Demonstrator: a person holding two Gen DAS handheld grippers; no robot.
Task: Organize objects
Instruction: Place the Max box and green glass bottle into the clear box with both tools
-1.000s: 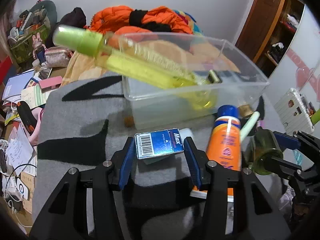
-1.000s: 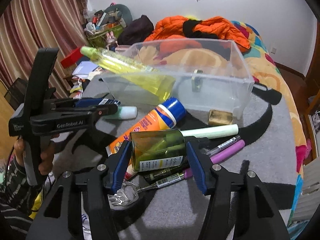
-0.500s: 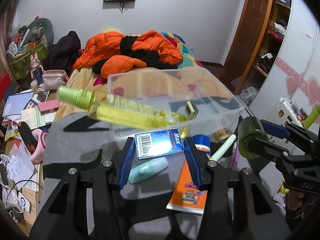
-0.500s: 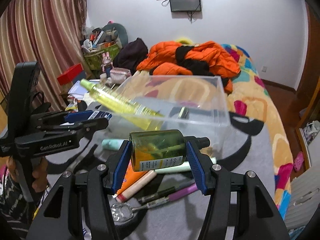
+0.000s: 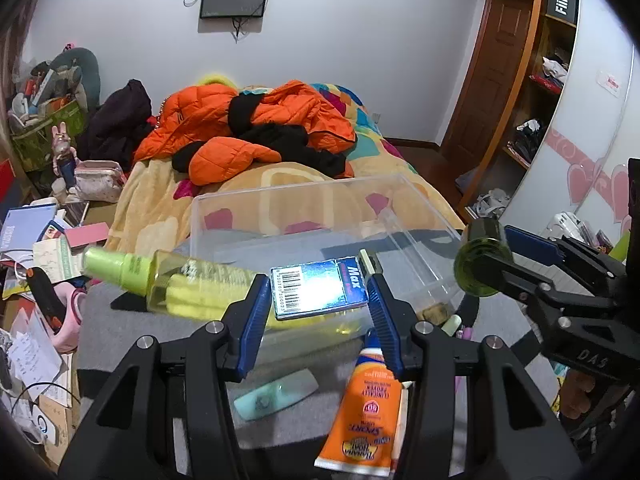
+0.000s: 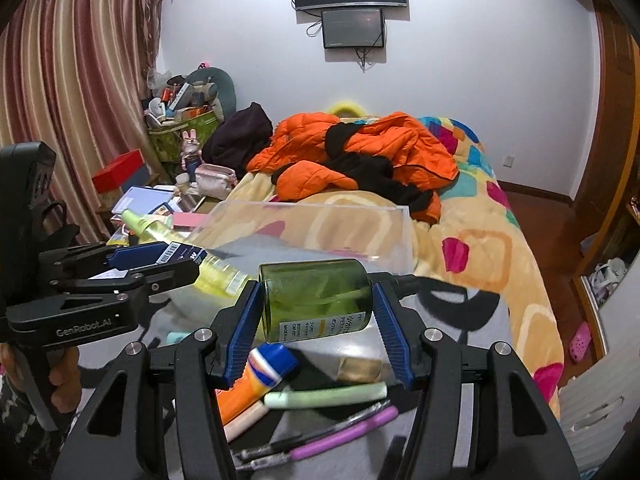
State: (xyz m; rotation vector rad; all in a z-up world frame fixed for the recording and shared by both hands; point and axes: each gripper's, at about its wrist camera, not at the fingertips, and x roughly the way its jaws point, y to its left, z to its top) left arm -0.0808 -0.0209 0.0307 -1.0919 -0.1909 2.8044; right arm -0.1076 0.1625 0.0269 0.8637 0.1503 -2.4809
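The left gripper (image 5: 318,300) had its jaws closed on a small blue box (image 5: 319,291), barcode up, gripped across its short sides so that it sat level. It hung just in front of the clear bin (image 5: 320,216), above the bin's near wall, probably so the box could be dropped straight in.

The right gripper (image 6: 318,324) had its jaws clamped on a green bottle (image 6: 316,306), which lay sideways between the pads, base against one pad and neck end against the other. That end-to-end hold likely kept the round glass from rolling out. It too hung at the near side of the bin, to the right of the box and apart from it; in the left view its round base (image 5: 478,268) showed beside the bin's right corner.

A yellow spray bottle (image 5: 176,286) leaned over the bin's left rim, cap outside and body slanting down inside, too long to lie flat by the look of it. A small gold thing inside the bin could not be made out.

In front of the bin, on the grey blanket (image 5: 132,344), lay the things not yet put away: an orange tube (image 5: 366,412), a pale green tube (image 5: 276,394), a light green stick (image 6: 326,396), a purple pen (image 6: 344,432) and a dark pen beside it. Both held items seemed ready for release into the bin, with roughly half the sorting left. The leaning spray bottle might be knocked if the box went in too far left.
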